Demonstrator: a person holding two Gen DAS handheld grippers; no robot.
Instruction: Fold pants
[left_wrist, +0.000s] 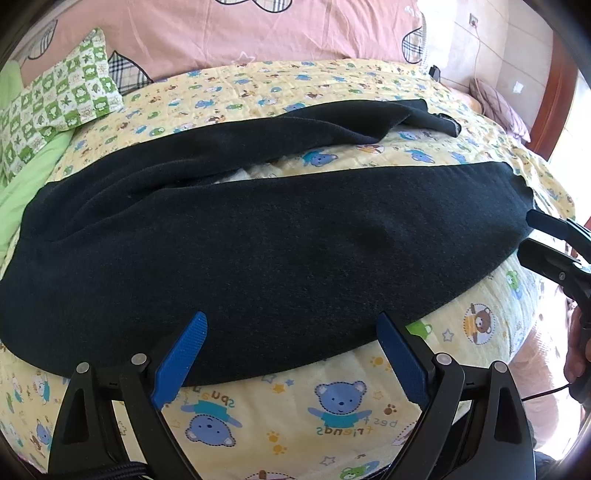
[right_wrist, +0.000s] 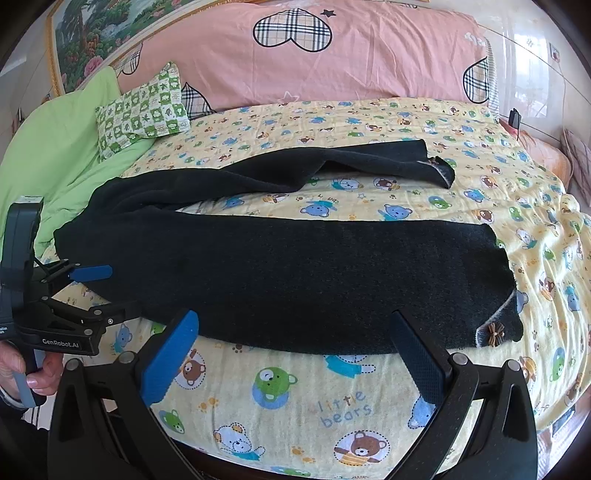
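Black pants (left_wrist: 258, 236) lie spread on the bed, waist to the left, two legs reaching right in a V; they also show in the right wrist view (right_wrist: 314, 273). The near leg's cuff has a small brown bow (right_wrist: 493, 332). My left gripper (left_wrist: 291, 328) is open, its blue fingers over the near edge of the pants near the waist side. It shows from the side in the right wrist view (right_wrist: 99, 291). My right gripper (right_wrist: 295, 328) is open at the near leg's lower edge. It shows at the right in the left wrist view (left_wrist: 528, 236), beside the cuff.
The bed has a yellow bear-print sheet (right_wrist: 295, 406). A green checked pillow (right_wrist: 142, 110), a light green quilt (right_wrist: 55, 147) and a pink duvet (right_wrist: 332, 62) lie at the back and left. The bed's near edge runs just under my grippers.
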